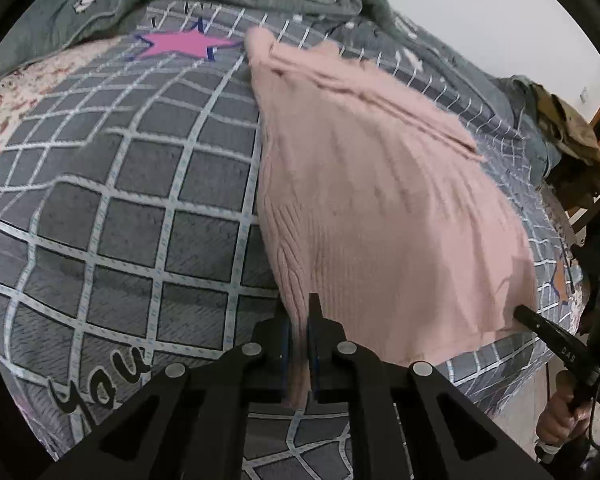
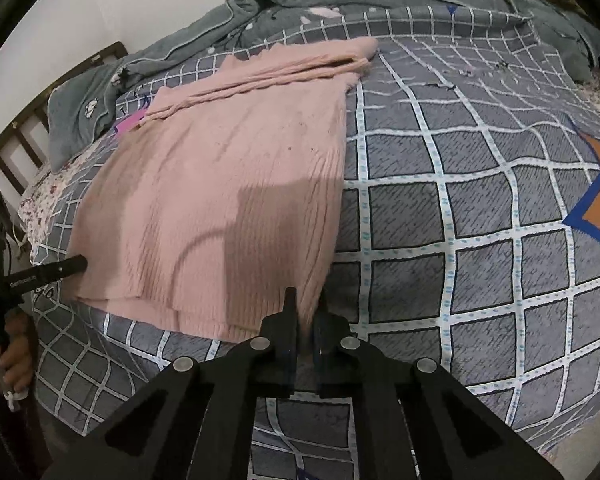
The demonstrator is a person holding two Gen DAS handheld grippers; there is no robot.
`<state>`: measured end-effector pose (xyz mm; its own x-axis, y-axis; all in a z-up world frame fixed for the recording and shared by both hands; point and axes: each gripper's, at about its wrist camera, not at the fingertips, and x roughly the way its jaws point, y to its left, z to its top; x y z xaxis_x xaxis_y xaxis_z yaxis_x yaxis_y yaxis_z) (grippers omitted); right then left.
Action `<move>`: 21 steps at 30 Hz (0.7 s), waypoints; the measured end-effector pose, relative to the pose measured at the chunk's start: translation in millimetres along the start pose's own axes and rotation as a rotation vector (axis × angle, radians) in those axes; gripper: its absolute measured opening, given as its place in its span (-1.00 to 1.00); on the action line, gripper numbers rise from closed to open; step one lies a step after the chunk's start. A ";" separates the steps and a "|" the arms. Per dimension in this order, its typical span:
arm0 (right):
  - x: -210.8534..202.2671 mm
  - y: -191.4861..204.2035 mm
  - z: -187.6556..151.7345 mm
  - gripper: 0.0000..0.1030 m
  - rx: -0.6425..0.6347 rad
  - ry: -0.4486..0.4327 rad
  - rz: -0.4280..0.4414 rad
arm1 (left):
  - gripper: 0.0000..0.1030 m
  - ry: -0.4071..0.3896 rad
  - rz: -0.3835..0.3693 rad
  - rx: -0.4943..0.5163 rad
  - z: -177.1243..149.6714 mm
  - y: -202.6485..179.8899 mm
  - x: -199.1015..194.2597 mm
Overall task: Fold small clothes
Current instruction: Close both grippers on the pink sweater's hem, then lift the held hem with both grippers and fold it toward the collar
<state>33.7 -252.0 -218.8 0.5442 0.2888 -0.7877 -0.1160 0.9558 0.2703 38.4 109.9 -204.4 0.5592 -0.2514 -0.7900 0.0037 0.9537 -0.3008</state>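
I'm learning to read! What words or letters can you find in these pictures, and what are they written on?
"You": big black letters on the grey checked bedspread.
"DAS": small white letters on the right gripper finger.
White print on the left gripper finger: too blurred to read.
Small dark marks near the pink star: unreadable.
The pink sweater: no words.

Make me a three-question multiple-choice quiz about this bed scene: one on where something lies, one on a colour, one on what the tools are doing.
1. The pink ribbed knit sweater lies on:
A. a wooden floor
B. the grey checked quilt
C. a chair

2. The star print near the sweater's far end is:
A. pink
B. green
C. yellow

3. The left tool and right tool are:
A. both open
B. one open
C. both shut on the sweater's near edge

Answers: B, quilt shows all around it; A, left view shows it; C, fabric sits pinched between each tool's fingers.
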 end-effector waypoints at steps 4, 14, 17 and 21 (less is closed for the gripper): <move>-15.7 -2.6 4.2 -0.91 0.030 -0.046 0.046 | -0.86 -0.033 -0.037 -0.026 2.9 1.6 -15.5; -64.1 -2.3 11.1 -0.92 0.053 -0.148 0.123 | -0.88 -0.132 -0.065 -0.027 6.4 -8.4 -54.0; -75.7 8.2 8.4 -0.93 0.003 -0.179 0.111 | -0.88 -0.141 -0.065 -0.012 4.7 -12.3 -61.6; -85.5 11.6 6.5 -0.93 -0.005 -0.197 0.121 | -0.88 -0.160 -0.073 -0.014 2.3 -13.6 -71.5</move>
<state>-8.8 -265.9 -144.8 0.6775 0.3856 -0.6263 -0.1946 0.9152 0.3530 0.3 115.2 -142.6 0.6826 -0.2893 -0.6711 0.0385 0.9313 -0.3623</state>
